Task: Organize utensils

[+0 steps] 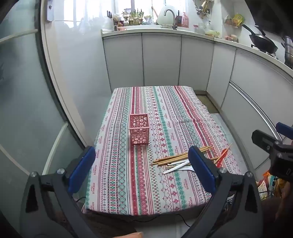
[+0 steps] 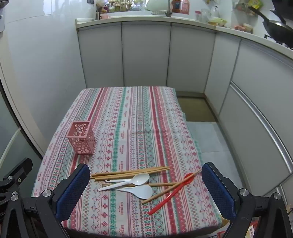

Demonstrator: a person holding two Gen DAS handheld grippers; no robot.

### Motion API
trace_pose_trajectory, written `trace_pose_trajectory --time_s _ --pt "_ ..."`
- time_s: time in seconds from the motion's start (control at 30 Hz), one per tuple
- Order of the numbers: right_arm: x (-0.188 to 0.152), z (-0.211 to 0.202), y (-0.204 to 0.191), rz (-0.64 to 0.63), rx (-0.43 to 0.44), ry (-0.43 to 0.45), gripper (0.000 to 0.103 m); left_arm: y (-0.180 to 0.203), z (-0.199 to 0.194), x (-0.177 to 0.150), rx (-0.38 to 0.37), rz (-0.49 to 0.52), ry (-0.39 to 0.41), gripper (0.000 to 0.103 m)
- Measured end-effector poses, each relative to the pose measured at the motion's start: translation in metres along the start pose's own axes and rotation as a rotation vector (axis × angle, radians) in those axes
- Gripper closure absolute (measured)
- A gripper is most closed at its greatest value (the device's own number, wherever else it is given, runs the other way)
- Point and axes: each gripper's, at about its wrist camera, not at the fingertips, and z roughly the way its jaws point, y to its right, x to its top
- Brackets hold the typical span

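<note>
A pink perforated utensil holder (image 1: 139, 129) (image 2: 81, 140) stands upright and empty on the patterned tablecloth (image 1: 161, 113) (image 2: 131, 124). Near the table's front right lies a pile: several wooden chopsticks (image 2: 128, 173) (image 1: 175, 158), white plastic spoons (image 2: 135, 180) (image 1: 178, 167) and a red spoon (image 2: 172, 193) (image 1: 222, 155). My left gripper (image 1: 142, 170) is open and empty above the front edge, in front of the holder. My right gripper (image 2: 144, 190) is open and empty, its fingers either side of the pile but above it.
White kitchen cabinets (image 2: 146, 55) and a counter with a sink and faucet (image 1: 170, 16) run behind and to the right of the table. A black wok (image 1: 261, 42) sits on the stove at right. A glass door (image 1: 22, 91) is at left.
</note>
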Motion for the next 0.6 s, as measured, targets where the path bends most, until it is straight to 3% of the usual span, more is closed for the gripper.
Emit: trace_pose_trajectory --time_s 0.6 --pt "-0.0014 0.0028 -0.0038 -0.016 -0.005 -0.002 0.003 0.0072 0.0002 -0.0009 0.011 0.038 0.009 0.002"
